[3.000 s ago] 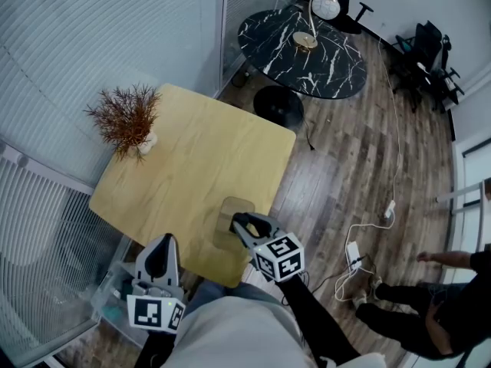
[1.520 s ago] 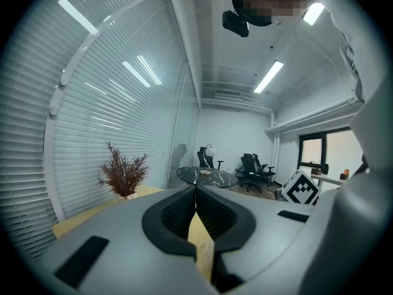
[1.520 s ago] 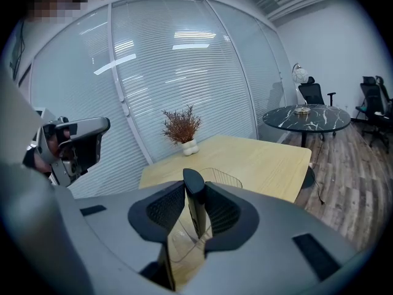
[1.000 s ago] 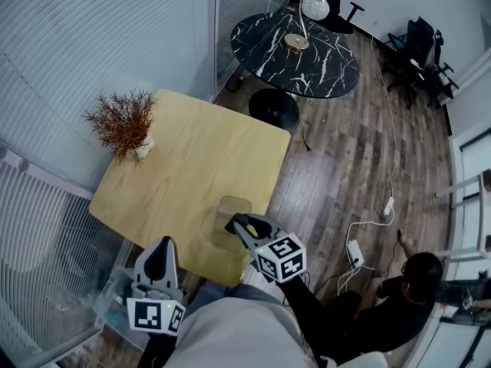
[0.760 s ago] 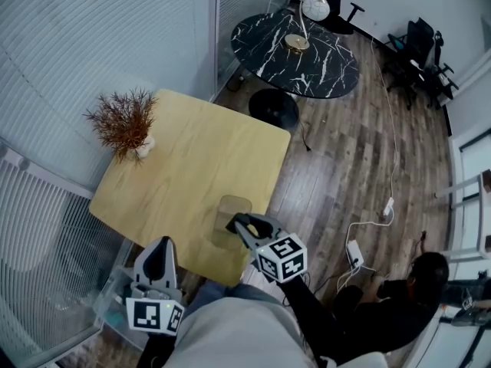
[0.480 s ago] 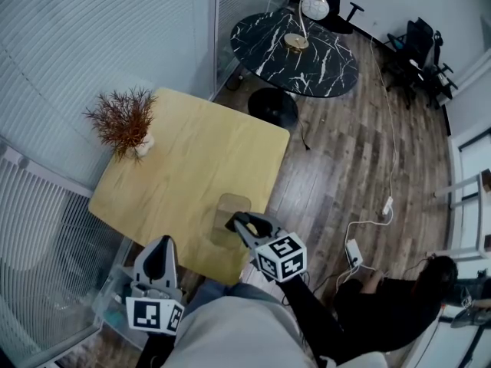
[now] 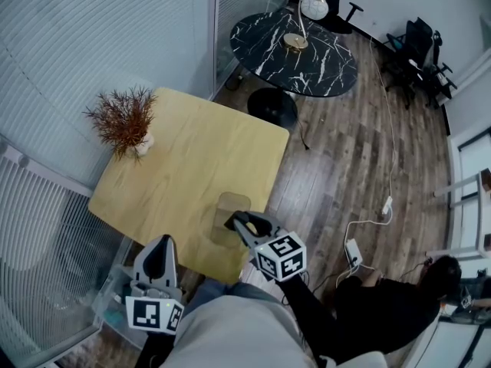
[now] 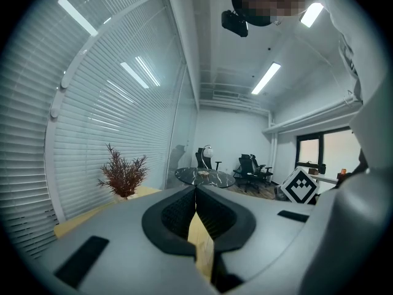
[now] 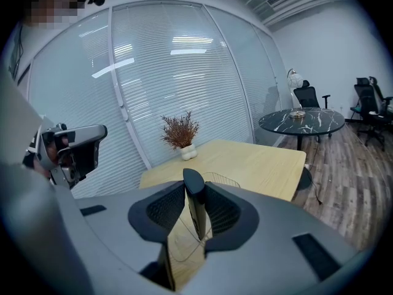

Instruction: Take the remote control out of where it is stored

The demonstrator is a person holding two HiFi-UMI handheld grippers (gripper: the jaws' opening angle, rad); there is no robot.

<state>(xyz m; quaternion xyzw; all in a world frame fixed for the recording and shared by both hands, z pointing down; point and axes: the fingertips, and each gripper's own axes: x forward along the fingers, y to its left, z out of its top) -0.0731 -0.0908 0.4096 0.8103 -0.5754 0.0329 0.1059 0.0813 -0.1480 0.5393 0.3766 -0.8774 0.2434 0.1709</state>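
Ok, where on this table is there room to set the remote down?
Bare: the middle and right side of the wooden table, between the dried plant at the far left corner and the wire basket at the near edge. Crowded: that edge, where the right gripper holds the remote control by the basket.

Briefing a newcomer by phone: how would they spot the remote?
Find the square wooden table; at its near edge sits a mesh holder. The remote is the slim black bar clamped upright in the right gripper, at that holder.

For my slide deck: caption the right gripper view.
Right hand-held gripper clamps the remote control at the wire basket on the wooden table.
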